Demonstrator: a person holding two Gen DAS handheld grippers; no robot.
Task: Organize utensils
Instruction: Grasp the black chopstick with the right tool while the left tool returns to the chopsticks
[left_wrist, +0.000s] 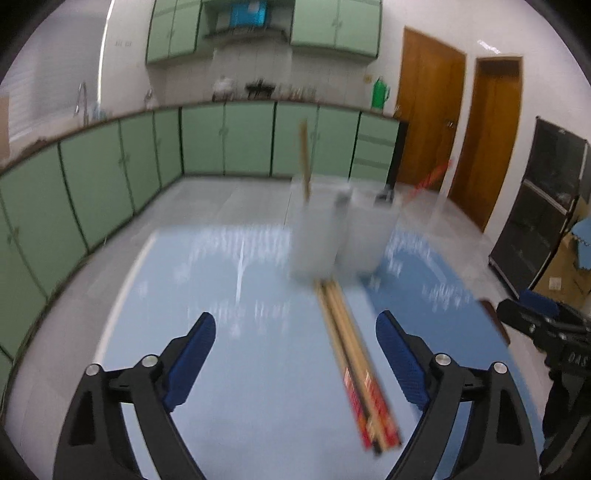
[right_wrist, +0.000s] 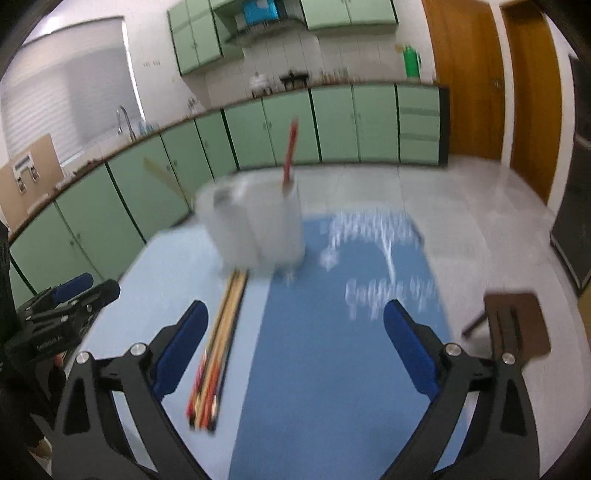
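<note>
A bundle of wooden and red chopsticks (left_wrist: 354, 369) lies on the blue table (left_wrist: 229, 288), pointing at a translucent utensil holder (left_wrist: 321, 229). One wooden chopstick (left_wrist: 304, 162) stands in the holder and a red one (left_wrist: 428, 181) leans in its right part. My left gripper (left_wrist: 295, 332) is open above the table, and the bundle lies close to its right finger without touching. In the right wrist view my right gripper (right_wrist: 295, 332) is open too, with the chopsticks (right_wrist: 218, 350) by its left finger. The holder (right_wrist: 255, 225) is blurred, and a red chopstick (right_wrist: 290, 155) sticks out of it.
A brown slotted spatula (right_wrist: 517, 325) lies at the table's right edge. Each gripper shows in the other's view: the right one (left_wrist: 546, 325) and the left one (right_wrist: 62, 306). Green cabinets (left_wrist: 110, 173) and wooden doors (left_wrist: 424, 110) line the room beyond.
</note>
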